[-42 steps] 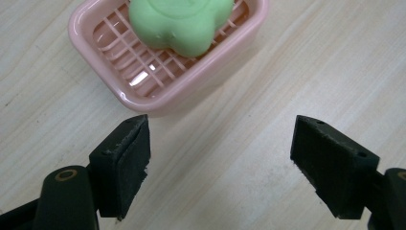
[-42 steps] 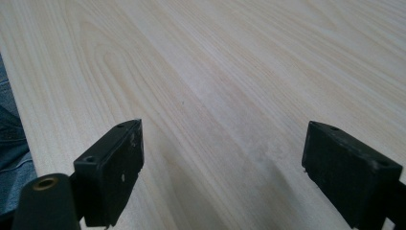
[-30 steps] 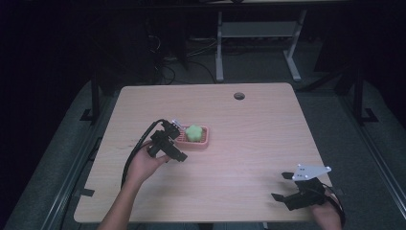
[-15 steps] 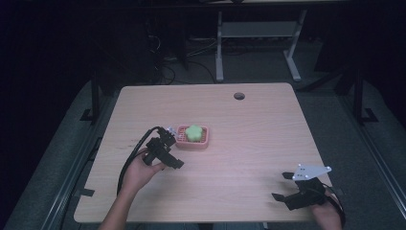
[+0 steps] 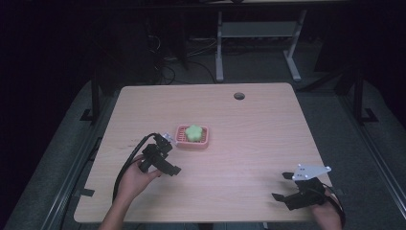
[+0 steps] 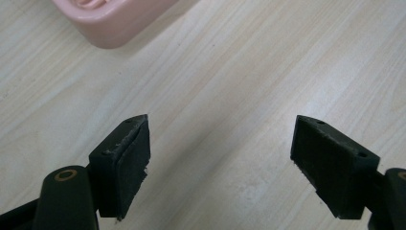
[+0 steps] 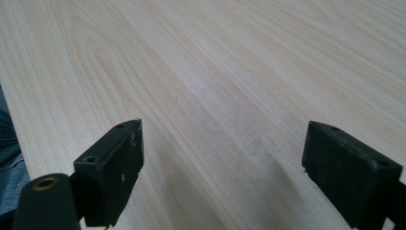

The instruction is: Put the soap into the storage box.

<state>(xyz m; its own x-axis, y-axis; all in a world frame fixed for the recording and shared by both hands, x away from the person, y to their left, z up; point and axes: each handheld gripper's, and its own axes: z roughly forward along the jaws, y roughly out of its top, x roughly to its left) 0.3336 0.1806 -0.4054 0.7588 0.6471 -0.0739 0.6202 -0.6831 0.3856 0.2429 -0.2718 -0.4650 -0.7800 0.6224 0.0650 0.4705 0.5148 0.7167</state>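
Left tool [image 5: 165, 142] wide open, empty, near the pink tray [image 5: 193, 142] holding a green toy [image 5: 193, 132]; right tool [image 5: 282, 187] wide open, empty.

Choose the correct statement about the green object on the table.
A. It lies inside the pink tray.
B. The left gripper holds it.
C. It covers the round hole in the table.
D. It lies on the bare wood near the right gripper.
A: the green object sits inside the pink tray, apart from the open left gripper.
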